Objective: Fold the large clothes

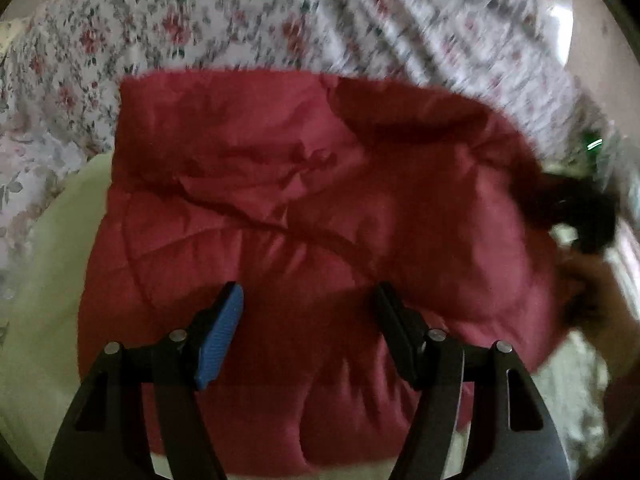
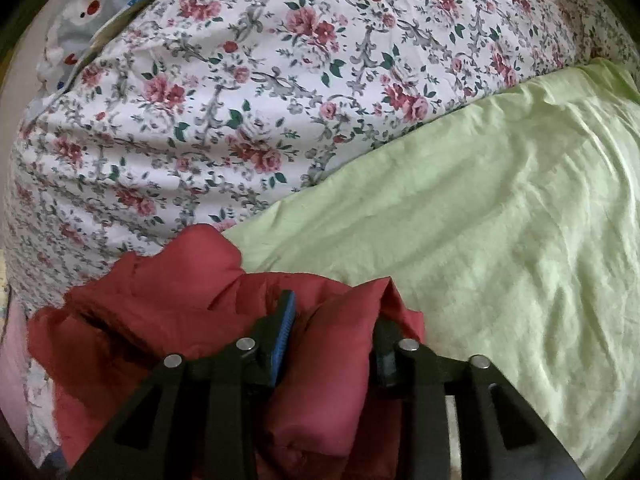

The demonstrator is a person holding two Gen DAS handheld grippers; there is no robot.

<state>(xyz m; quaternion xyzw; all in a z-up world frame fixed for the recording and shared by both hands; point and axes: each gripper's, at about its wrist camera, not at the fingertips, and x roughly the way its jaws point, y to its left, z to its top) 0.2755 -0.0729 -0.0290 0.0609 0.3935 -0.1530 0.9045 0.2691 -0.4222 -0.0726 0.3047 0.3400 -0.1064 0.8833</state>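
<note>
Left wrist view: left gripper [image 1: 310, 304] nearest the lens, black two-finger frame, ribbed blue pad [image 1: 220, 340] on the left finger. Jaws stand wide apart, nothing between them, pads clear of the fabric below. Under and ahead of it: the dark red quilted puffy jacket [image 1: 312, 200], spread across most of the frame, stitched panel lines and a long crease running diagonally over it. Top edge looks straight, right side humps up. It lies on a pale green bedsheet [image 1: 48, 280], visible at left, with a white floral-print duvet with pink roses [image 1: 200, 20] beyond it. Right edge of frame is motion-blurred: a dark object at the jacket's right side, probably the other gripper, can't tell more. No readable text, brand or label.

Right wrist view: right gripper [image 2: 336, 308] nearest the lens, same black frame, blue pad on the left finger. Jaws partly open with a thick fold of the red jacket [image 2: 160, 300] bunched between them; fabric fills the gap and touches both fingers, so it looks gripped. Rest of the jacket is heaped at lower left, glossy, crumpled. Green sheet [image 2: 500, 220] spreads right, floral duvet [image 2: 240, 80] fills the top. Top left corner: a light blue cloth with white-and-red cartoon faces [image 2: 88, 0]. No writing legible here either.
</note>
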